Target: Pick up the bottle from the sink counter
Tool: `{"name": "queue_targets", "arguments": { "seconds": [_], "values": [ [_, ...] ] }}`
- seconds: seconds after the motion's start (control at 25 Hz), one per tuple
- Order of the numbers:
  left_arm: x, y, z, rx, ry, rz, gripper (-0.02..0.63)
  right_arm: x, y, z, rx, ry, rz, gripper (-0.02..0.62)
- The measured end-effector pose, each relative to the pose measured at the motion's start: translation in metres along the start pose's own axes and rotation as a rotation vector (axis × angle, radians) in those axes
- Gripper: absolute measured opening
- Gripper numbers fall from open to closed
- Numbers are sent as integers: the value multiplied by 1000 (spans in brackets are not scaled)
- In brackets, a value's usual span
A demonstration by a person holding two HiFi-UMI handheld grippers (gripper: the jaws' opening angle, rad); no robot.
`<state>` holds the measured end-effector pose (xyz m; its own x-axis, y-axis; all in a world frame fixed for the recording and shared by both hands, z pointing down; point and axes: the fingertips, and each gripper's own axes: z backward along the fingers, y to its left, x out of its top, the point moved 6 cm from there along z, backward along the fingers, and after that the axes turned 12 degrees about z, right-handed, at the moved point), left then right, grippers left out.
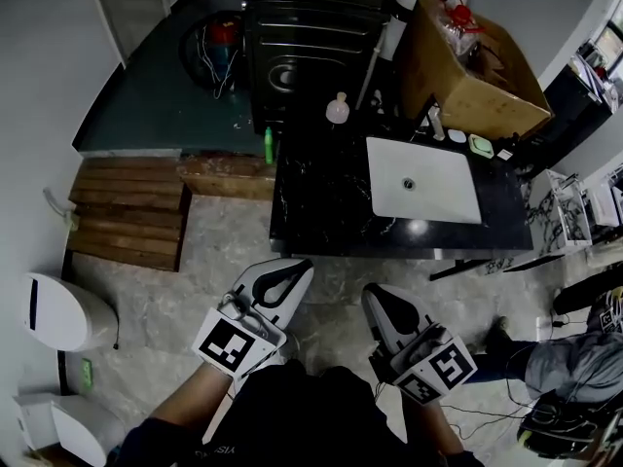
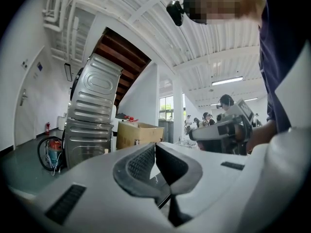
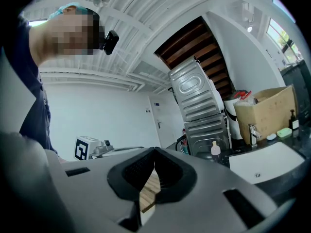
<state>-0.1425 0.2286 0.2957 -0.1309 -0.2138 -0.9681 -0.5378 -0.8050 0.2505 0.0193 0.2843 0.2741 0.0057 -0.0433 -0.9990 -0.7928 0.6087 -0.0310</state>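
Observation:
A small clear round bottle (image 1: 337, 110) with a pale cap stands at the far left corner of the black sink counter (image 1: 321, 202); the right gripper view shows this bottle (image 3: 215, 148) well ahead. A slim green bottle (image 1: 269, 144) stands by the counter's left edge. Both grippers hover over the floor in front of the counter, well short of it. My left gripper (image 1: 292, 272) (image 2: 155, 144) has its jaws together with nothing between them. My right gripper (image 1: 380, 298) (image 3: 154, 152) is likewise shut and empty.
A white basin (image 1: 438, 188) is set in the counter, with a faucet (image 1: 436, 120) and a soap dish (image 1: 481, 146) behind it. A cardboard box (image 1: 467, 66) and a dark metal appliance (image 1: 311, 37) stand beyond. Wooden steps (image 1: 131, 212) and a white bin (image 1: 58, 309) lie to the left.

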Motion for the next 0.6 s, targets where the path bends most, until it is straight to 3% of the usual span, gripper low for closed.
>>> {"name": "queue_targets", "arguments": {
  "seconds": [0.2,0.6],
  "values": [
    [-2,20,0,12,42,2,8,-3,-7,-18,2,7,-2,26],
    [0,50,-31,24,20,-7,9,-9,-40,-48,14,-12,-35,26]
  ]
}}
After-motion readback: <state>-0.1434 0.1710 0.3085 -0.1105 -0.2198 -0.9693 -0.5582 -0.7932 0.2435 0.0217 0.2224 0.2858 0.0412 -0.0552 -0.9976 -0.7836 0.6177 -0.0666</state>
